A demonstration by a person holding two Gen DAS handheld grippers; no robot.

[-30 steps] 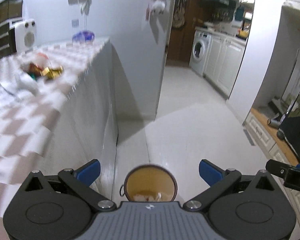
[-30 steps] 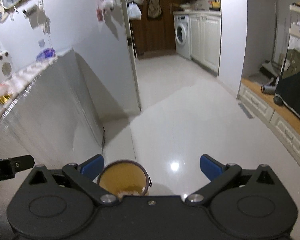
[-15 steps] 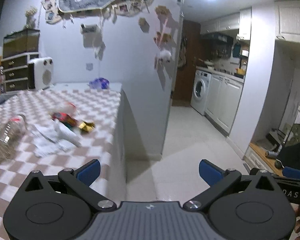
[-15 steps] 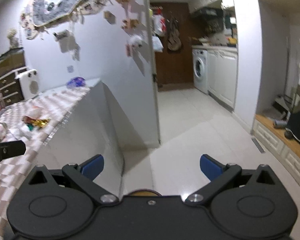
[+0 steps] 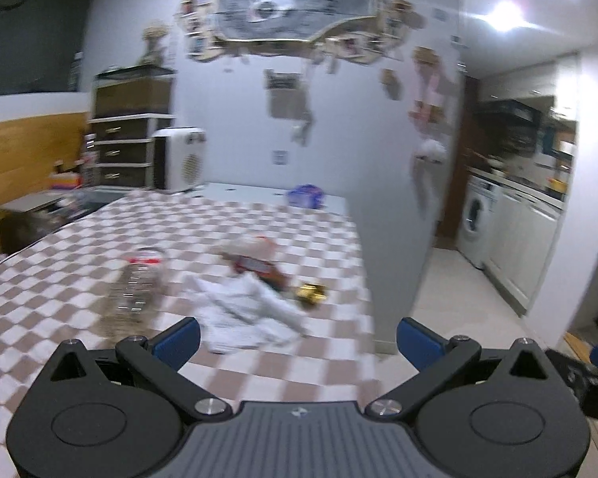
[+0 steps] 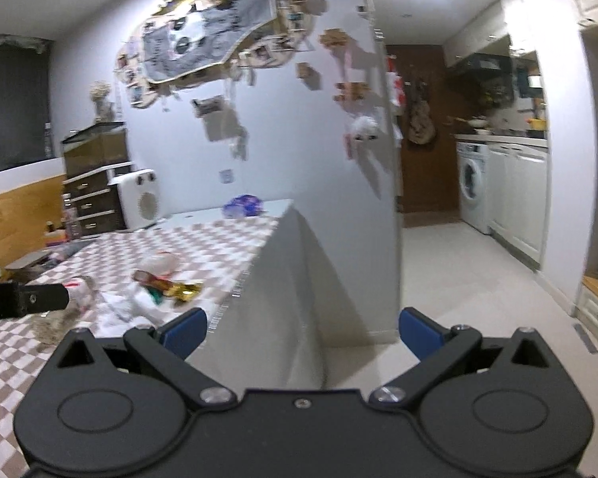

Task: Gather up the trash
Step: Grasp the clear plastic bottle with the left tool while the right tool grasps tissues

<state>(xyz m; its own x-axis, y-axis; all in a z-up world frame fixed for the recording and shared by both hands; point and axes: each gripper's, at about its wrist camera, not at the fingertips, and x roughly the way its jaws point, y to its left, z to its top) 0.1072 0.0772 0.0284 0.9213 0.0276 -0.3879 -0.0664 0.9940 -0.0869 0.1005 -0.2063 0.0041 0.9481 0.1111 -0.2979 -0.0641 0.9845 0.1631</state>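
Observation:
Trash lies on the checkered table (image 5: 79, 279): a clear plastic bottle (image 5: 135, 286) on its side, crumpled white paper (image 5: 243, 306), a red wrapper (image 5: 255, 265) and a gold wrapper (image 5: 310, 294). My left gripper (image 5: 297, 336) is open and empty, held above the table's near edge, short of the paper. My right gripper (image 6: 301, 328) is open and empty, off the table's right corner. The right wrist view shows the gold wrapper (image 6: 183, 290), the paper (image 6: 139, 306) and the left gripper's tip (image 6: 20, 298).
A white heater (image 5: 179, 163) and a blue-purple object (image 5: 306, 196) stand at the table's far end. A wall (image 5: 378, 159) runs along the table's right side. Beyond it are a tiled floor (image 6: 458, 279) and a washing machine (image 6: 471, 183).
Both grippers have risen and tilted up from the yellow bin on the floor to face the table. The bin has left both views. The trash on the table is closer in view.

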